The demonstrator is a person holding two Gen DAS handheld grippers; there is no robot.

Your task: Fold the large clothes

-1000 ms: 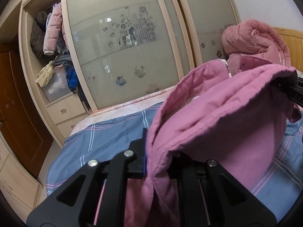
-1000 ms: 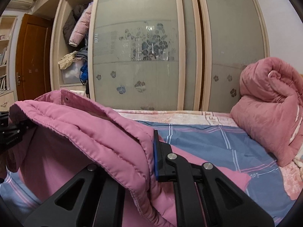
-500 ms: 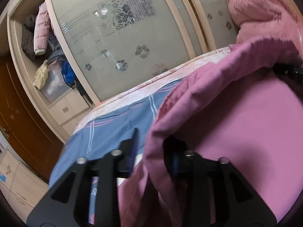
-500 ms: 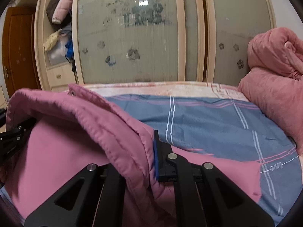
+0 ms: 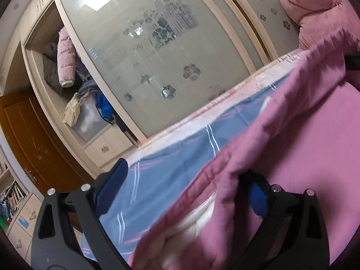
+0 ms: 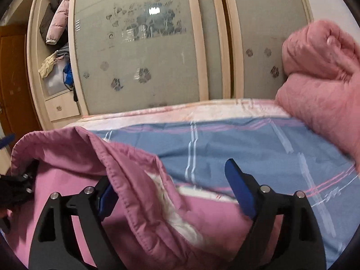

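A large pink padded jacket [image 5: 315, 146] lies on the bed, and its stitched hem [image 6: 126, 180] stands up in a ridge across both views. My left gripper [image 5: 184, 175] has its jaws opening wide. The hem drapes over its right finger [image 5: 258, 198], while the left finger [image 5: 112, 184] stands free above the sheet. My right gripper [image 6: 168, 175] is opening too. The hem leans on its left finger [image 6: 105, 198], and the right finger [image 6: 240, 186] is bare. Neither pair of pads presses the cloth. White lining [image 6: 171, 204] shows under the fold.
A blue plaid sheet [image 6: 225, 139] covers the bed. A rolled pink quilt [image 6: 326, 78] sits at the far right. Frosted sliding wardrobe doors [image 5: 157, 56] stand behind the bed, beside an open compartment of clothes [image 5: 65, 67]. A brown door [image 5: 27, 135] is at the left.
Both grippers went from shut on the jacket's hem to wide open. They sank toward the bed, and the lifted jacket now lies lower and flatter.
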